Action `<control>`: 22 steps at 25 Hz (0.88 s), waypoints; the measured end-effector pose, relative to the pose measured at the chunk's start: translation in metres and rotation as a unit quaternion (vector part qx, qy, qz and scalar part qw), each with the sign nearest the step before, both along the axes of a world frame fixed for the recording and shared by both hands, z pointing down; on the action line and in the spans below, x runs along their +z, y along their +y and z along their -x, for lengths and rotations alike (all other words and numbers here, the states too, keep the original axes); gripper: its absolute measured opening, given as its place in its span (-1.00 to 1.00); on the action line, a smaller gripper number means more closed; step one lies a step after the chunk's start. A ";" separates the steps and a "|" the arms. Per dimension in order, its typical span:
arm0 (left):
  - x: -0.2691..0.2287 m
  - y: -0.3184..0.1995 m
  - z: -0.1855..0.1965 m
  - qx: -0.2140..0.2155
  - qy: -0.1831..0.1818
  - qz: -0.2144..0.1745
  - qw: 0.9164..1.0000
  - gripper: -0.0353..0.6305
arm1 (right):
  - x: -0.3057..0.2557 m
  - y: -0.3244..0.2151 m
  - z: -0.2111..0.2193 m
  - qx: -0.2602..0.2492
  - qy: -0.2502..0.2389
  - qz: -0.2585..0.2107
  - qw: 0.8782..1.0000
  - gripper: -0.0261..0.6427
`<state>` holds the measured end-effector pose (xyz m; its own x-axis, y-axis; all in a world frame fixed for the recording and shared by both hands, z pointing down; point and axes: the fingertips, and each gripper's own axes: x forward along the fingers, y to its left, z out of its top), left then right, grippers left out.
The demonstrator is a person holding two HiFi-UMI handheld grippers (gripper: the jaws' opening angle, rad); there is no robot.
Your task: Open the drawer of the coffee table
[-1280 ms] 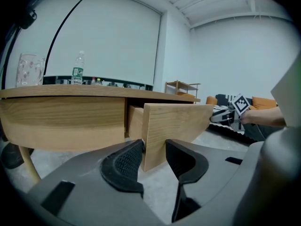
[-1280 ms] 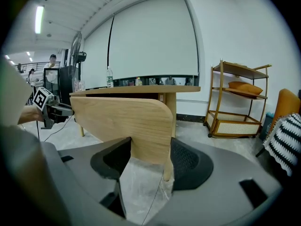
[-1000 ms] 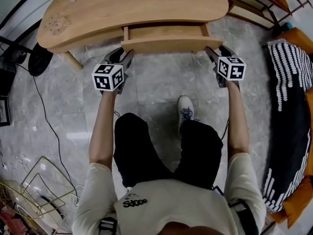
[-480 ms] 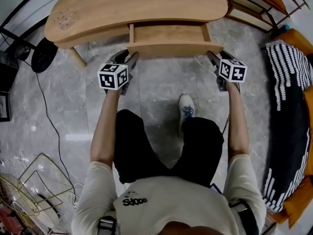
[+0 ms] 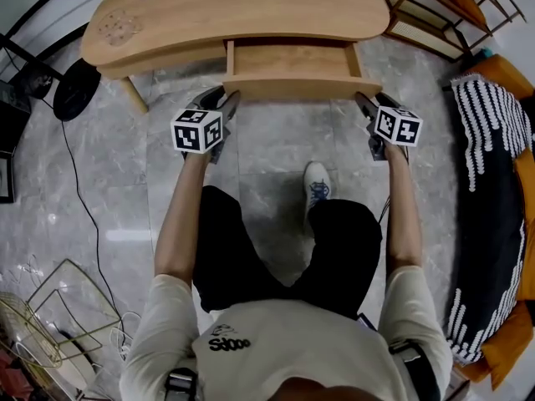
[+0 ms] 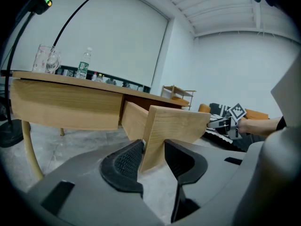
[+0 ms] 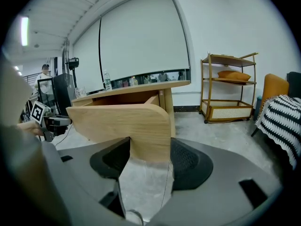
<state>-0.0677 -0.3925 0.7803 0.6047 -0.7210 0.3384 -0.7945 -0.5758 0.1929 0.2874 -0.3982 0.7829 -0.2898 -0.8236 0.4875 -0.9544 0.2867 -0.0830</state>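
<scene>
The wooden coffee table [image 5: 242, 11] has its drawer pulled partway out, and the drawer front [image 5: 292, 86] faces me. My left gripper [image 5: 222, 104] is at the panel's left end. In the left gripper view, the drawer front [image 6: 176, 126] stands between the jaws of my left gripper [image 6: 153, 154], which are closing with the pads against the panel. My right gripper [image 5: 364, 104] is at the right end. In the right gripper view, the rounded corner of the drawer front [image 7: 122, 121] fills the gap of my right gripper [image 7: 150, 152], shut on it.
My shoe [image 5: 318, 182] rests on the marble floor below the drawer. A black round stand base [image 5: 73, 90] and a cable lie to the left, and a wire basket [image 5: 50, 324] at bottom left. A wooden shelf rack [image 5: 435, 7] and a striped cushion [image 5: 493, 182] are to the right. A glass [image 6: 46, 59] and a bottle [image 6: 83, 65] stand on the tabletop.
The drawer has come a little further out from under the tabletop. Both grippers moved back toward me with its front panel held.
</scene>
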 end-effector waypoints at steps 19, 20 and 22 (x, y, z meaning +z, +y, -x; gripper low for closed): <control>0.017 0.033 -0.005 0.023 -0.021 0.022 0.999 -0.43 | 0.015 0.028 -0.005 0.001 0.005 0.011 1.000 -0.19; 0.021 0.034 -0.006 0.024 -0.022 0.027 0.999 -0.43 | 0.019 0.029 -0.006 0.001 0.006 0.016 1.000 -0.19; 0.027 0.034 -0.007 0.027 -0.024 0.032 0.999 -0.42 | 0.025 0.030 -0.006 0.002 0.005 0.020 1.000 -0.19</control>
